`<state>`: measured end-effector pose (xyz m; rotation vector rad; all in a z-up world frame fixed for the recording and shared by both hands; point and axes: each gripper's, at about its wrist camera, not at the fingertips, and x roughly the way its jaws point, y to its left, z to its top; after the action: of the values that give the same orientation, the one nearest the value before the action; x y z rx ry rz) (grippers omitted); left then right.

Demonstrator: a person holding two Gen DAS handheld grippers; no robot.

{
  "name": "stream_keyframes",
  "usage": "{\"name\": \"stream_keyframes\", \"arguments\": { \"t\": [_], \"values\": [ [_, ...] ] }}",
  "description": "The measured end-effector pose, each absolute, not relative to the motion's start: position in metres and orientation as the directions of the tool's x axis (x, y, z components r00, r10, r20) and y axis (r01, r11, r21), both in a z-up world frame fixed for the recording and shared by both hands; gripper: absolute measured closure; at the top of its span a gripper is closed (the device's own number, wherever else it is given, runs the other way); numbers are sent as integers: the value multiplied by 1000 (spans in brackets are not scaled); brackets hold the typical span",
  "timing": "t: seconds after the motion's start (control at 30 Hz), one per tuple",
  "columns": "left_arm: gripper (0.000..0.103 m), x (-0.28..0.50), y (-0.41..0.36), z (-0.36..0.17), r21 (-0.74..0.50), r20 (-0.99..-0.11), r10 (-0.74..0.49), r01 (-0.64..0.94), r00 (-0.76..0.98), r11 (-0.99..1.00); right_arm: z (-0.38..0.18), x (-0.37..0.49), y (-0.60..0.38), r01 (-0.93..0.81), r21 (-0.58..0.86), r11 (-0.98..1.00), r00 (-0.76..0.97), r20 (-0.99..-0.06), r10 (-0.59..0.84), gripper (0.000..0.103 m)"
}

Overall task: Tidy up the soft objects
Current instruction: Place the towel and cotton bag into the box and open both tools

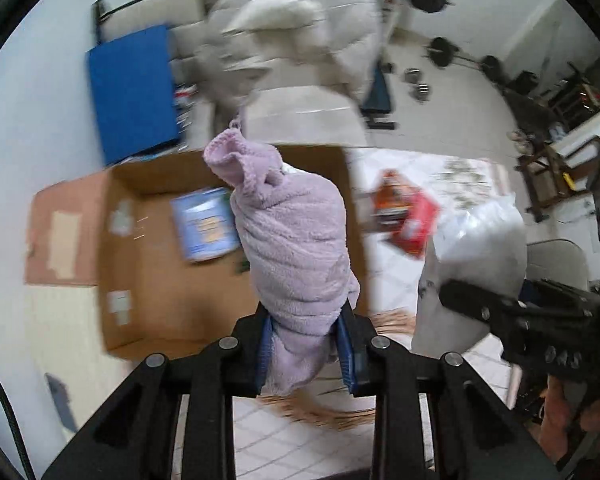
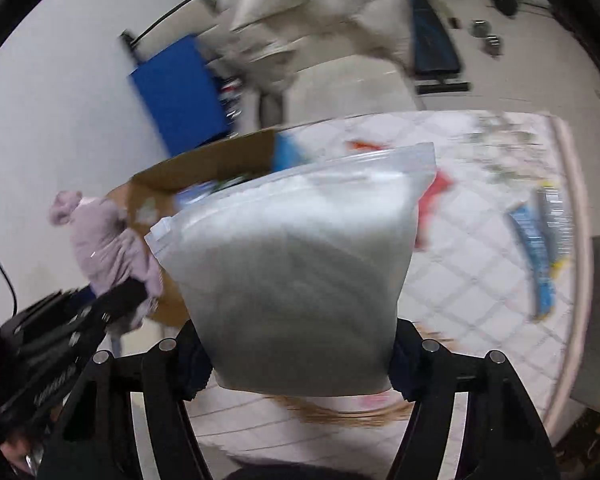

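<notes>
My left gripper is shut on a rolled lilac towel and holds it upright above an open cardboard box. The towel also shows in the right wrist view. My right gripper is shut on a clear zip bag of white soft filling, held over the quilted white table cover. The bag and right gripper show at the right in the left wrist view. The box lies to the left of the bag.
A blue-white packet lies inside the box. A red packet and a blue packet lie on the table cover. A cream armchair with a pillow stands behind, with a blue panel on the left wall. Weights lie on the floor.
</notes>
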<state>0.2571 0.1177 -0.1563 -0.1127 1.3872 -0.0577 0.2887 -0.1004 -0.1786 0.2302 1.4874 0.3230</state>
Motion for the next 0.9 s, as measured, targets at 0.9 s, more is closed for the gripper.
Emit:
{"name": "stream_keyframes", "arguments": {
  "t": [0.9],
  "values": [
    [76, 270, 215, -384, -249, -910, -290, -169, -296, 954, -383, 283, 85, -86, 214, 973, -230, -955, 190, 31]
  ]
}}
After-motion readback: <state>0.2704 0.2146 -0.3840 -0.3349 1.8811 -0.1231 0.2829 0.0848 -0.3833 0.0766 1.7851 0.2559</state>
